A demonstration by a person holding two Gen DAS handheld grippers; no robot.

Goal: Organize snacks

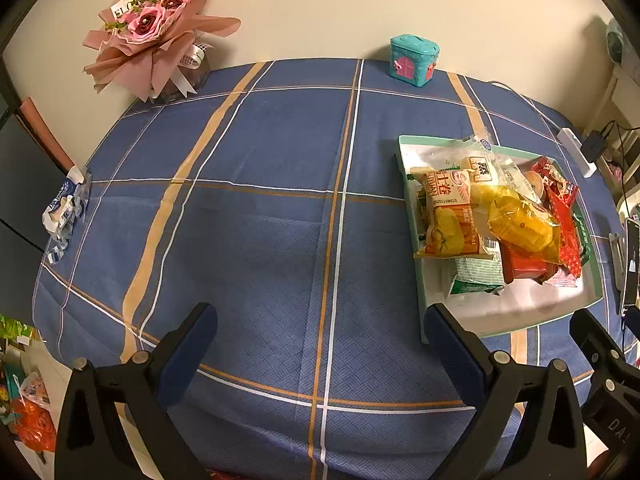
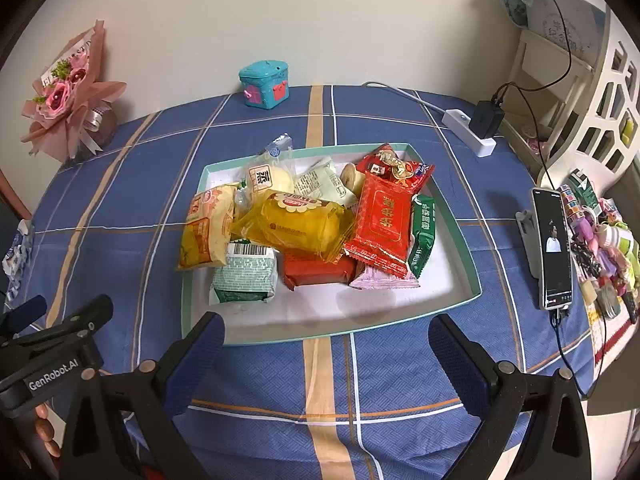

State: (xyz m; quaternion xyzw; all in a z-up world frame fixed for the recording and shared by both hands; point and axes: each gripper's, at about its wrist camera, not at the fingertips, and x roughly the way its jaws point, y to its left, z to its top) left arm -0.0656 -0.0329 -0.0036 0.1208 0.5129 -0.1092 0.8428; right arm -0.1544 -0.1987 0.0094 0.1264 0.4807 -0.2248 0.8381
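A shallow mint-rimmed white tray (image 2: pixel 460 236) (image 1: pixel 520 320) holds several snack packets piled together: a yellow packet (image 2: pixel 296 228) (image 1: pixel 520 220), an orange-white one (image 2: pixel 208 232) (image 1: pixel 448 216), a red one (image 2: pixel 384 220), and a green-white one (image 2: pixel 244 276). My right gripper (image 2: pixel 326 340) is open, hovering at the tray's near edge with nothing between its fingers. Over bare cloth to the left of the tray, my left gripper (image 1: pixel 320 328) stands open and empty; it also shows at lower left in the right wrist view.
The table wears a blue checked cloth (image 1: pixel 260 220). A pink bouquet (image 1: pixel 156 24) and a teal toy box (image 1: pixel 414 60) stand at the back. A crumpled blue-white wrapper (image 1: pixel 66 208) lies at the left edge. A phone on a stand (image 2: pixel 554 244), a power strip (image 2: pixel 472 132) and clutter sit right.
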